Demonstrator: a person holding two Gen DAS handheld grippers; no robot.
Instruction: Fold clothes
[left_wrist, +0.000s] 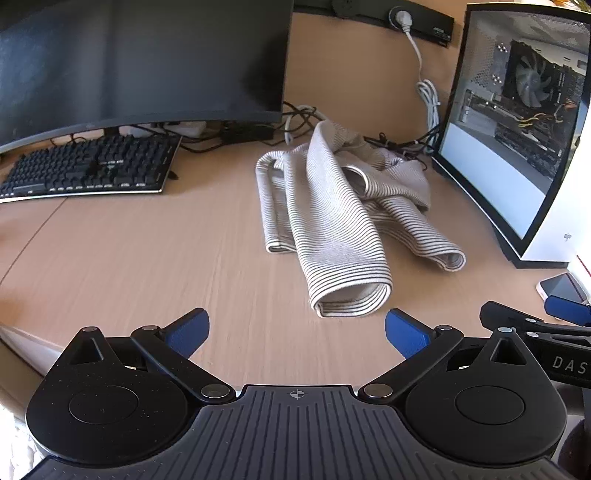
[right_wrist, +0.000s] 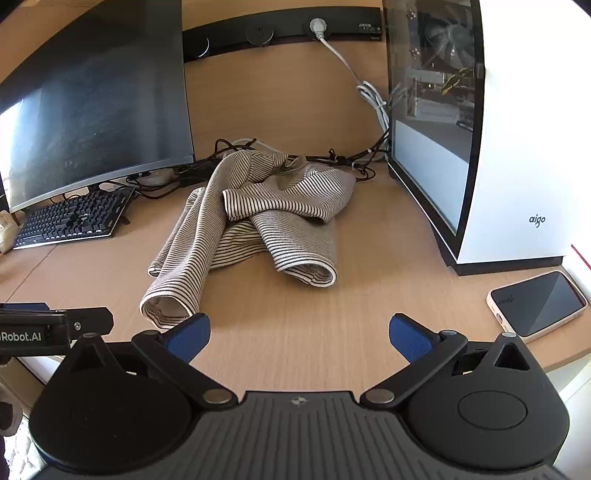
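Lying crumpled near the middle of your desk (left_wrist: 147, 258) is a striped garment (left_wrist: 332, 206), grey-beige with thin dark lines, unfolded and bunched on itself. One sleeve runs toward you and ends in an open cuff (left_wrist: 351, 299); a second sleeve crosses to your right and ends in another cuff (left_wrist: 448, 260). The body of the garment is heaped behind them, close to a tangle of black cables (right_wrist: 332, 158).

Your left tongs (left_wrist: 297, 330) hover low over bare desk just short of the nearer cuff, jaws set wide apart, with nothing between the blue pads (left_wrist: 188, 332). Your right tongs (right_wrist: 299, 332) are likewise spread and empty, poised above the desk near that same long sleeve's cuff, which lies just beyond their left pad. Each pair of tongs shows at the edge of the other's view, so the two sit side by side.

Surrounding items: a dark curved monitor (left_wrist: 140, 62) at the back left, with a black keyboard (left_wrist: 88, 166) below it; a white computer case (right_wrist: 517, 147) with a glass side panel to your right; a phone (right_wrist: 537, 304) lying face up near the desk's right edge; and a white cable (left_wrist: 424, 85) plugged into a socket strip on the back wall.
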